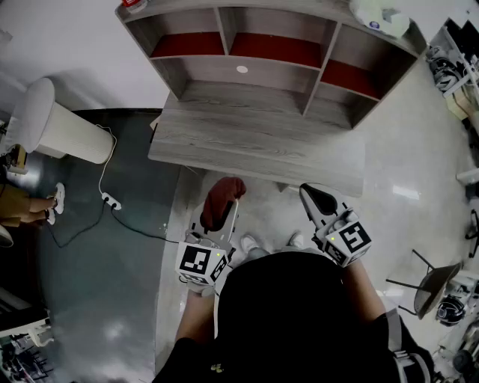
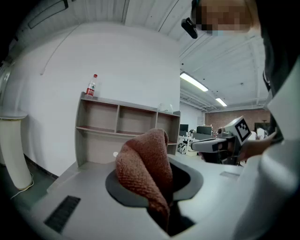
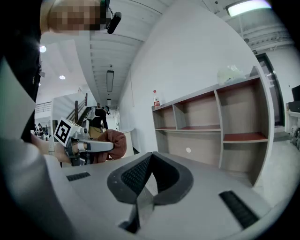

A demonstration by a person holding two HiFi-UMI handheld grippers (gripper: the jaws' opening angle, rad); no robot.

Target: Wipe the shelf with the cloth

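Note:
The grey wooden shelf unit (image 1: 254,120) has several red-floored compartments and stands ahead of me, apart from both grippers. My left gripper (image 1: 229,205) is shut on a reddish-brown cloth (image 1: 222,200). In the left gripper view the cloth (image 2: 144,166) bulges up out of the jaws, with the shelf unit (image 2: 124,126) beyond it. My right gripper (image 1: 310,194) is held beside it, below the shelf's front ledge. Its jaws meet with nothing between them. The right gripper view shows the shelf unit (image 3: 211,129) to the right and the cloth (image 3: 112,143) to the left.
A bottle (image 2: 92,85) and a white bag (image 1: 382,16) sit on top of the shelf. A white cylindrical object (image 1: 56,123) and a power strip with its cable (image 1: 111,200) lie to the left. A chair (image 1: 438,280) and clutter stand at the right.

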